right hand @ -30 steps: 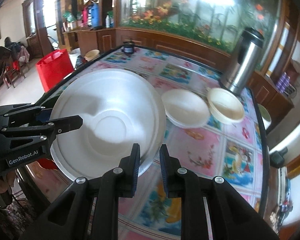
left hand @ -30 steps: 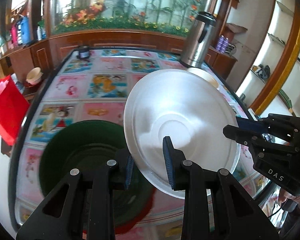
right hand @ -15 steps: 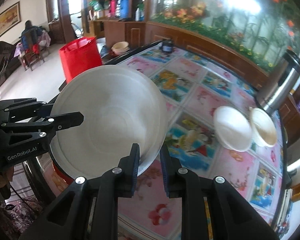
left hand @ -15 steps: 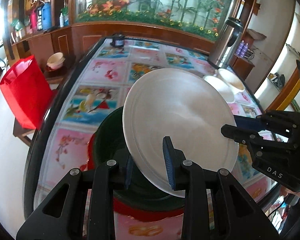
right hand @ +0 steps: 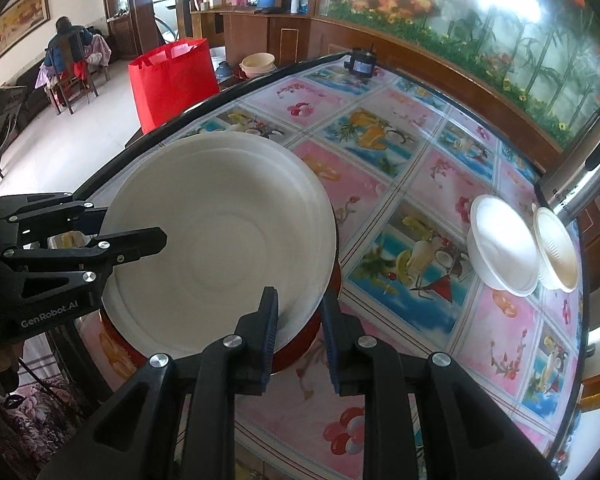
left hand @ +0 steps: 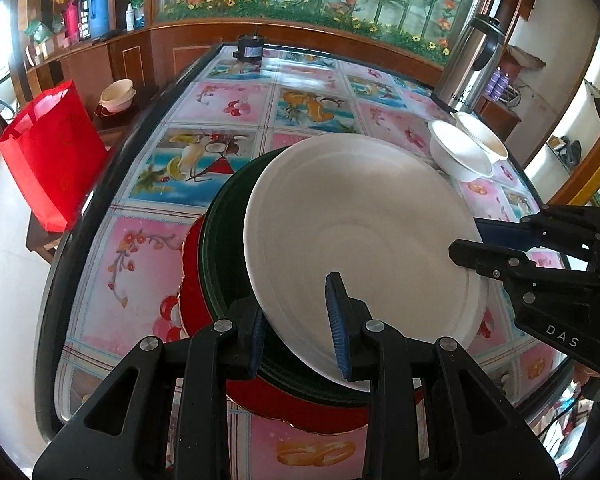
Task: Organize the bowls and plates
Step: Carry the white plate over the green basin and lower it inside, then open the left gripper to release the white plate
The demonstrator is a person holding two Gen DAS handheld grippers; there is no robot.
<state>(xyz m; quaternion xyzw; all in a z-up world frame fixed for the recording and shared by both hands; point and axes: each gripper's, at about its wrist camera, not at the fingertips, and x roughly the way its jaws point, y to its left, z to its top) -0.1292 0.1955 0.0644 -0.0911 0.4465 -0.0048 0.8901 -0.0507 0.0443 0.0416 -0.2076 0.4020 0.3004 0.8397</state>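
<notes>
Both grippers hold one large white plate (left hand: 360,236) by opposite rims, tilted just above a dark green plate (left hand: 228,240) stacked on a red plate (left hand: 192,284). My left gripper (left hand: 298,322) is shut on the near rim in the left wrist view. My right gripper (right hand: 298,322) is shut on the white plate (right hand: 220,256) at its rim in the right wrist view. Two white bowls (right hand: 504,248) sit side by side at the far right of the table.
A steel thermos (left hand: 470,68) stands behind the bowls. A small black device (left hand: 250,50) sits at the table's far edge. A red bag (left hand: 52,152) and a stool with bowls (left hand: 118,96) stand left of the table (left hand: 236,100). The floral tabletop lies between the stack and the bowls.
Both grippers carried the white plate left and down over the green and red plates. The plate tilted flatter. The bowls now lie farther to the right.
</notes>
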